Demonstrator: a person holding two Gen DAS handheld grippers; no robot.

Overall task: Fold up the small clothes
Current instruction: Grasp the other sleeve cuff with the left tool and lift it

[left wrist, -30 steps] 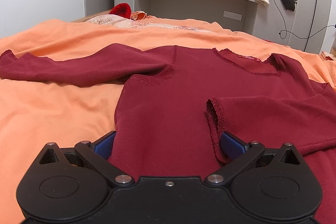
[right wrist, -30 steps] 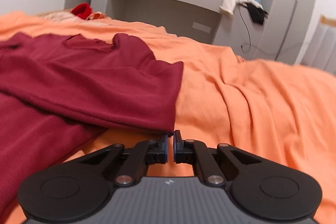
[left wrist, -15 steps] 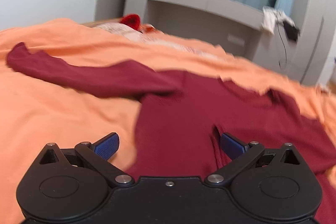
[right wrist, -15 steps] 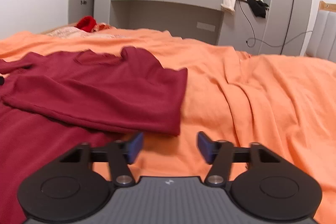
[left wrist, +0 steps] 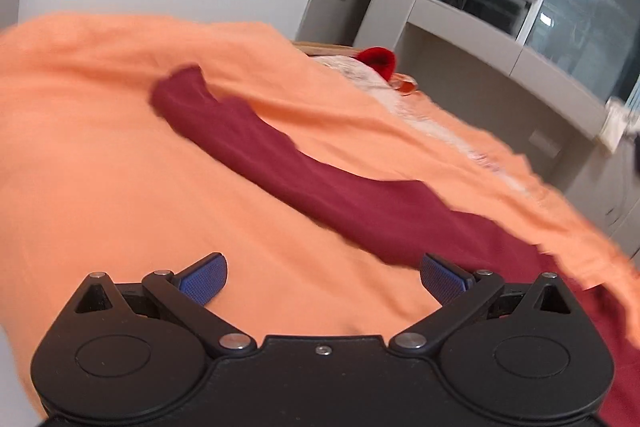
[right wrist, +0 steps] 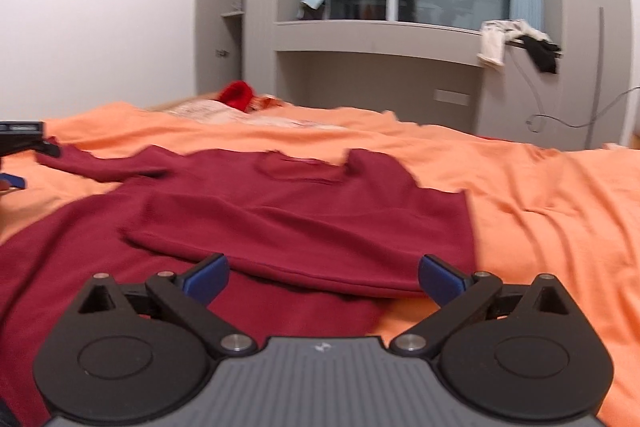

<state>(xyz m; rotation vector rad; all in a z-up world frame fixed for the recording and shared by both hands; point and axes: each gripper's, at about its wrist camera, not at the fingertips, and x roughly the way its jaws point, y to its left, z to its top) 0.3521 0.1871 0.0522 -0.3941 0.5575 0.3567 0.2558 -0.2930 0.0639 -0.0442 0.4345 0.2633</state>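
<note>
A dark red long-sleeved top lies flat on the orange bedspread. Its right sleeve is folded across the body. Its left sleeve stretches out straight over the bedspread in the left wrist view. My left gripper is open and empty, just short of the sleeve near the shoulder. It also shows at the left edge of the right wrist view. My right gripper is open and empty, just in front of the folded sleeve's near edge.
A red item and patterned pillow lie at the bed's far end. Grey built-in cabinets and a window stand behind, with clothes draped on a ledge. A cable hangs at the right.
My right gripper opened, let go of the folded sleeve's edge and drew back. My left gripper swung left from the shirt body towards the outstretched left sleeve.
</note>
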